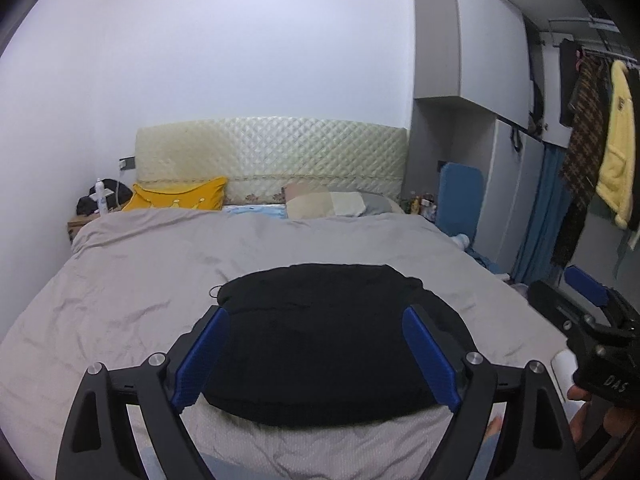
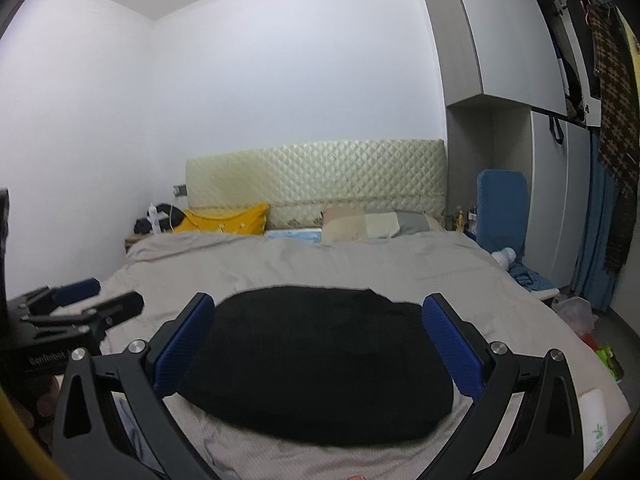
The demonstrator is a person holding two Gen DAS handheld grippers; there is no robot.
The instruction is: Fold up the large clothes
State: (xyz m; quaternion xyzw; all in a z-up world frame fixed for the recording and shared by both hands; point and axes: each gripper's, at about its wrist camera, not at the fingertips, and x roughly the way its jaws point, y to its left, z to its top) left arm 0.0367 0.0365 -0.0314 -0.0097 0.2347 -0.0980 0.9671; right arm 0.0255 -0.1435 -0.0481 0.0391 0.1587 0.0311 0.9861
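Observation:
A black knitted garment lies folded flat in a compact rounded shape on the grey bed cover; it also shows in the right wrist view. My left gripper is open, its blue pads wide apart above the near part of the garment, holding nothing. My right gripper is open too, above the same garment and empty. Each gripper shows in the other's view: the right one at the right edge, the left one at the left edge.
Pillows, one yellow and one beige, lie by the quilted headboard. A grey wardrobe and hanging clothes stand on the right. A bedside stand with clutter is at the far left.

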